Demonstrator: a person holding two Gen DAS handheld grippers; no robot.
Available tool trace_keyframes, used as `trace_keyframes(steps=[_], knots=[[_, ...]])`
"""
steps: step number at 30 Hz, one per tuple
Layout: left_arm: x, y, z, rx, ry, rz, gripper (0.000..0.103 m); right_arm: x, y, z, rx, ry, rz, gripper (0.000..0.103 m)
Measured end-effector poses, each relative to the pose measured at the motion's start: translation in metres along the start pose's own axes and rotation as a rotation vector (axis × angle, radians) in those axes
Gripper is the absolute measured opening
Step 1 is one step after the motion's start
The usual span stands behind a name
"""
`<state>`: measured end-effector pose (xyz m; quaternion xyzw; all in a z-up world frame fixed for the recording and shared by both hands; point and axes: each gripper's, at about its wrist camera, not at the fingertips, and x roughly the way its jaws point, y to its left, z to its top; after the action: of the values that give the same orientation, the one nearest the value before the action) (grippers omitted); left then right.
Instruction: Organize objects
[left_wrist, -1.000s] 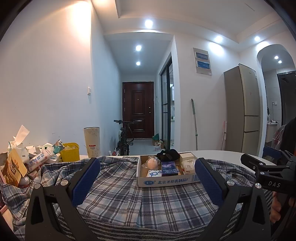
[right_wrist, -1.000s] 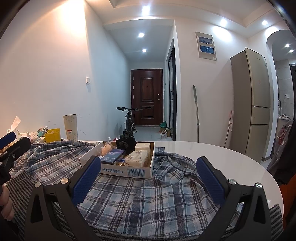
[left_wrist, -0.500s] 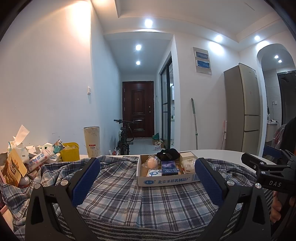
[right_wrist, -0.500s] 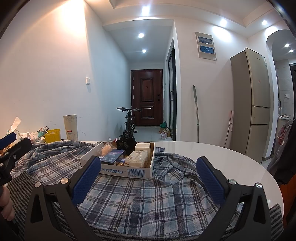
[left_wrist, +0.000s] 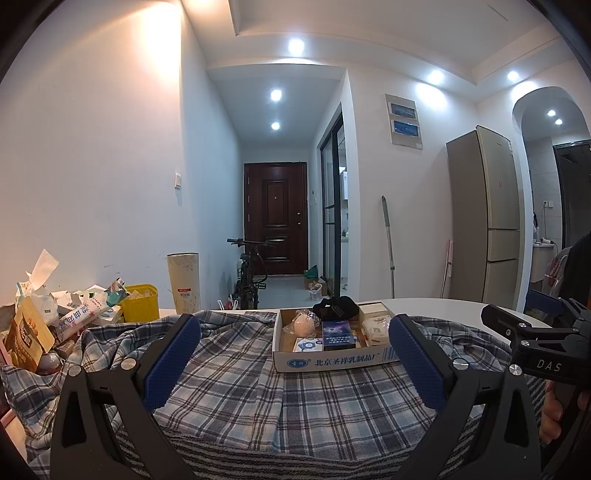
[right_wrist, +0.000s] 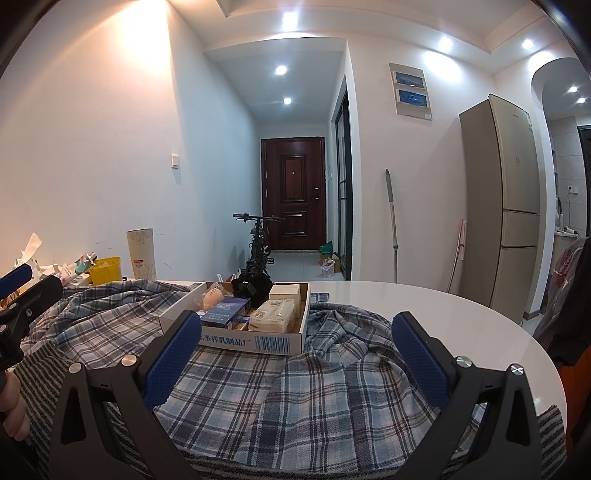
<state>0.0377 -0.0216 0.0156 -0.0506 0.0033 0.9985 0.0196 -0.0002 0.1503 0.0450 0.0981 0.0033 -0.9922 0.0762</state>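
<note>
cardboard box (left_wrist: 334, 361): "北京圣祥乳制品厂" on front wall | right hand-held gripper (left_wrist: 543, 341): "DAS" on body

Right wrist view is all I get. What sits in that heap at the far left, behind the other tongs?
Observer: In the left wrist view, a brown paper packet leans at the near left, well to the left of the yellow tub.
Visitor: Is anything in the cardboard box hidden from me?
Observer: Mostly hidden, yes. A small white carton with a blue pattern lies at the front, left of the dark blue pack.
Visitor: Who holds my tongs?
Observer: A hand grips the handle below the right tongs, whose body reads DAS.
</note>
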Motion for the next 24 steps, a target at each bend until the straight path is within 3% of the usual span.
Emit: trace_keyframes(steps=[24], knots=[[-0.0007,0.0013,-0.0007,0.002,-0.004,-0.001,0.103,-0.0002,0.0002,0.0000,0.001,-0.002,0.000,0.103]])
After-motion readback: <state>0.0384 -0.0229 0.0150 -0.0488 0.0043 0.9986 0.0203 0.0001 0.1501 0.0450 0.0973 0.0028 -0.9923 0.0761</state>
